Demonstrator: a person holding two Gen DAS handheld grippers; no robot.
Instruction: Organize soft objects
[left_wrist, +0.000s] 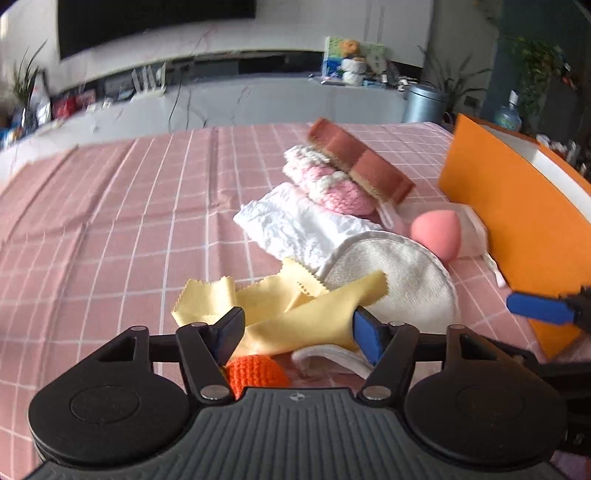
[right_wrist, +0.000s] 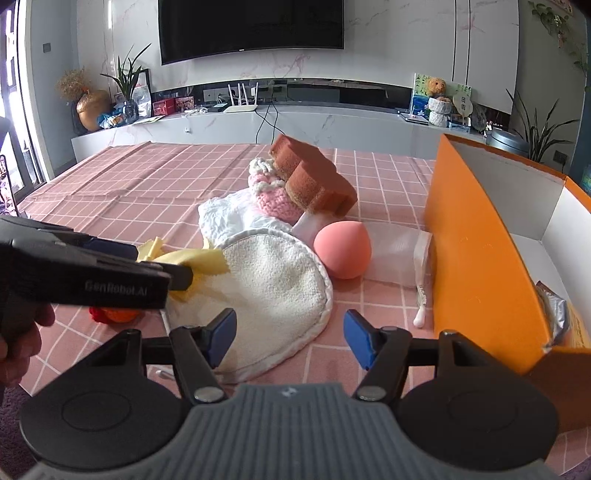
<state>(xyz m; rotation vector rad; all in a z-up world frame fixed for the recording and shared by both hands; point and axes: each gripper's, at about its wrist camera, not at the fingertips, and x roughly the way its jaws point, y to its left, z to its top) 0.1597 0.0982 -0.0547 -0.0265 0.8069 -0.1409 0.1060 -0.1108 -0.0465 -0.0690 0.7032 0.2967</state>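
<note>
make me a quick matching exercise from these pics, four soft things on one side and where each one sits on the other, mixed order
Things:
1. brown sponge
2. pink egg-shaped makeup sponge
3. yellow cloth
4. orange knitted piece

Places:
A. between the open jaws of the left gripper
B. propped on the pink and white knitted item
C. low in the left wrist view, just in front of the gripper body
D. on the tablecloth between the round white pad and the orange box

Pairs: 1-B, 2-D, 3-A, 4-C
</note>
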